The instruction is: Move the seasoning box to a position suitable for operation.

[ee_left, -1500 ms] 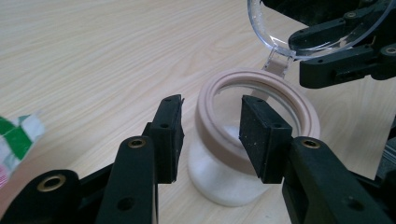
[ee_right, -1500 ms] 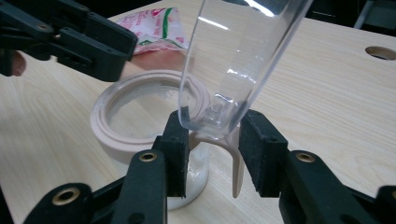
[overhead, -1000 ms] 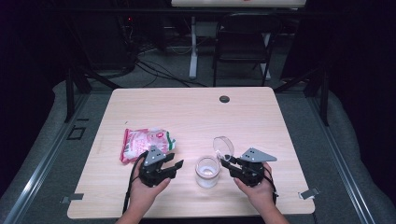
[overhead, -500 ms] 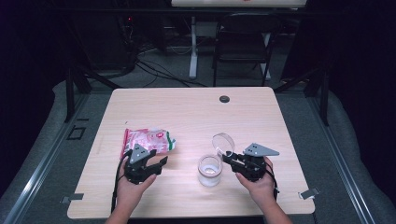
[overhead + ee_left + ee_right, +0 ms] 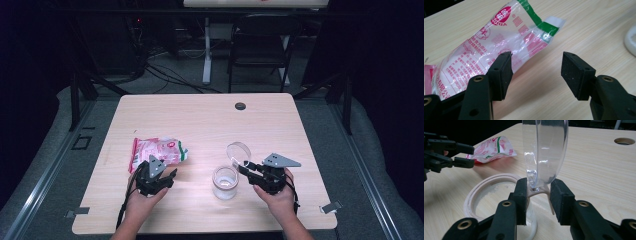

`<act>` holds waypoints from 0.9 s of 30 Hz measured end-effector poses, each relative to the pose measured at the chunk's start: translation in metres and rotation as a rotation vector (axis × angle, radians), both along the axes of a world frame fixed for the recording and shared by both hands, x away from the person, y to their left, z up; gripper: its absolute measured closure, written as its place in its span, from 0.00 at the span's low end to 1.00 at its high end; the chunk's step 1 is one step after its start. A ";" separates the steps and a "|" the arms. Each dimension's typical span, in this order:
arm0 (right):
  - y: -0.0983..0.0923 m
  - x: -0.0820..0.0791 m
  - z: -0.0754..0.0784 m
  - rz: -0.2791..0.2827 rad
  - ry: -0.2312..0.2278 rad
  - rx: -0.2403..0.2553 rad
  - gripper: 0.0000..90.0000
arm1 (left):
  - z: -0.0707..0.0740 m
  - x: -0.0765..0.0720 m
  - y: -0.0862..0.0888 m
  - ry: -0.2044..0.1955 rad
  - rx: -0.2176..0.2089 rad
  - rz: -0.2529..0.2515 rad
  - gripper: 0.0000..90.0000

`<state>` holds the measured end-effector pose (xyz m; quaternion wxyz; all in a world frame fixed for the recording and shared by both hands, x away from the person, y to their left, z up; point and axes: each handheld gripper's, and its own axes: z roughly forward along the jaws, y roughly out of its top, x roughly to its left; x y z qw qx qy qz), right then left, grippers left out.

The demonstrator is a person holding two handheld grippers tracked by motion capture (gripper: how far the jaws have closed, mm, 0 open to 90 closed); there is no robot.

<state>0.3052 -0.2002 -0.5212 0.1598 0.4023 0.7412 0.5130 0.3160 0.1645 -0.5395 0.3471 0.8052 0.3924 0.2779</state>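
A clear jar (image 5: 225, 182) with a white rim (image 5: 474, 195) and some white powder inside stands near the table's front edge. Its clear hinged lid (image 5: 238, 151) (image 5: 546, 150) stands flipped up. My right gripper (image 5: 241, 168) (image 5: 538, 195) has the lid's white hinge tab between its pads; its jaws have just been opening and sit loosely beside the tab. A pink, white and green plastic bag (image 5: 157, 150) (image 5: 499, 42) lies flat to the left. My left gripper (image 5: 170, 174) (image 5: 536, 72) is low at the bag's near end. Its jaws have just been opening, with bare table between them.
The wooden table (image 5: 200, 120) has a round cable hole (image 5: 240, 106) at the back. A chair (image 5: 260, 45) and cables on the floor lie beyond the far edge. In the right gripper view the left gripper (image 5: 465, 155) shows beside the bag (image 5: 492, 148).
My left gripper has moved left, away from the jar, and down to the bag's near end. The right hand has stayed at the lid's hinge.
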 end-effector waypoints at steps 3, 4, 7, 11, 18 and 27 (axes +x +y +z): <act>-0.001 -0.004 0.000 0.000 -0.009 -0.001 0.72 | -0.002 0.004 -0.002 -0.003 0.017 0.005 0.48; -0.001 -0.005 0.000 -0.001 -0.013 0.001 0.72 | -0.002 0.006 -0.003 -0.005 0.028 0.006 0.48; -0.003 -0.009 0.001 0.003 -0.022 -0.004 0.71 | -0.005 0.010 -0.007 -0.024 0.065 0.006 0.49; -0.006 -0.014 0.001 -0.001 -0.037 -0.007 0.70 | -0.009 0.015 -0.012 -0.047 0.105 0.008 0.51; -0.014 -0.023 0.002 -0.022 -0.043 -0.001 0.70 | -0.014 0.025 -0.019 -0.055 0.137 0.015 0.55; -0.021 -0.030 0.002 -0.047 -0.050 -0.001 0.70 | -0.019 0.033 -0.025 -0.061 0.141 0.020 0.65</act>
